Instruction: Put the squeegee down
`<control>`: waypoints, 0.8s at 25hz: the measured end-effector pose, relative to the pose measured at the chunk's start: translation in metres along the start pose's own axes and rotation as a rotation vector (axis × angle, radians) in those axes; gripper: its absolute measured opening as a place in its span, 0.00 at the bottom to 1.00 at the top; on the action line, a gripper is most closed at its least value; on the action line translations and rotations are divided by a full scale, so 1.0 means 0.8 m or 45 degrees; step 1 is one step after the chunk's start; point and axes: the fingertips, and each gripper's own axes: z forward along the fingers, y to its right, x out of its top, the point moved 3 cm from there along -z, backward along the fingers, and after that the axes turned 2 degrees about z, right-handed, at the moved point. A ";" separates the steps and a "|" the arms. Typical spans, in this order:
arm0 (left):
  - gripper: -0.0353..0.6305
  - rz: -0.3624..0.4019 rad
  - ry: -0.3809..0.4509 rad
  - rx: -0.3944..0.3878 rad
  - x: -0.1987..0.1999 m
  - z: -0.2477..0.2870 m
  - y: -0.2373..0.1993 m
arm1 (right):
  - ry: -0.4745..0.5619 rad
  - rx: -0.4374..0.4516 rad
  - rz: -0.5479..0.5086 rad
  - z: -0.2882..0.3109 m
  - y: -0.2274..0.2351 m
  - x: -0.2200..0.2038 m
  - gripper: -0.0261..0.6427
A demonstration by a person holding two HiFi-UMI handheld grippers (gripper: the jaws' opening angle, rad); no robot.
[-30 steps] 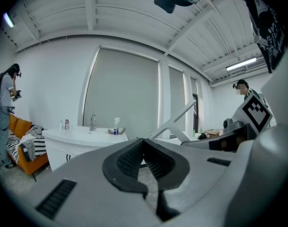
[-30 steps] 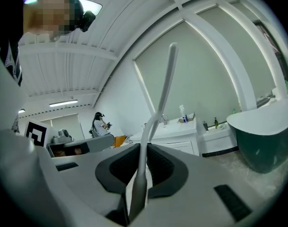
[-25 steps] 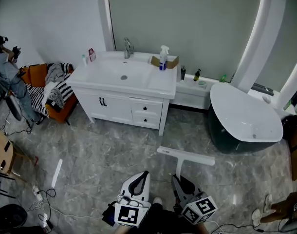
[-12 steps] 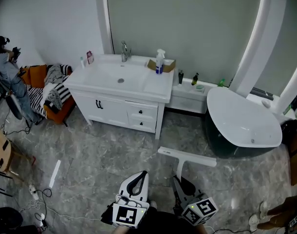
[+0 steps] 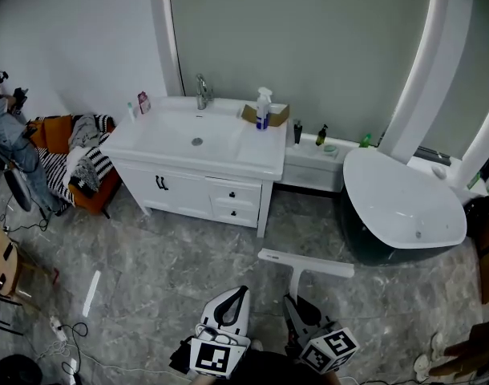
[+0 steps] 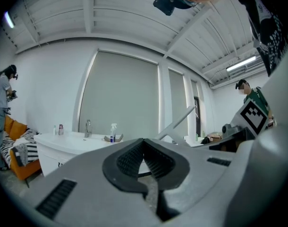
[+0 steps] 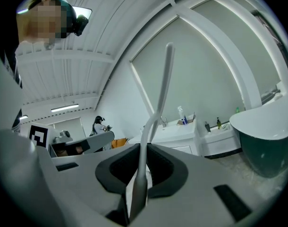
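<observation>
The squeegee (image 5: 305, 263) is white and T-shaped, and it hangs over the grey marble floor. Its blade lies crosswise and its handle runs back into my right gripper (image 5: 295, 301). The right gripper view shows that gripper (image 7: 145, 148) shut on the squeegee (image 7: 159, 98), whose handle rises from between the pads. My left gripper (image 5: 238, 291) is beside it on the left, apart from the squeegee. In the left gripper view my left gripper (image 6: 144, 141) has its pads meeting at the tips with nothing between them. The squeegee (image 6: 179, 119) slants past to its right.
A white vanity (image 5: 148, 147) with sink, faucet and spray bottle (image 5: 263, 107) stands ahead. To its right is a low ledge (image 5: 309, 163) with small bottles, then a dark bathtub (image 5: 437, 231). An orange sofa (image 5: 92, 191), a person (image 5: 8, 127) and floor cables (image 5: 64, 331) are at left.
Both grippers have moved together with the squeegee and sit slightly lower in the head view. The vanity has slid a little left and down. The grip is unchanged.
</observation>
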 end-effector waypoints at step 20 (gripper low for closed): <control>0.06 -0.019 -0.014 -0.081 0.014 0.088 -0.136 | 0.038 -0.098 0.034 0.145 0.000 0.032 0.12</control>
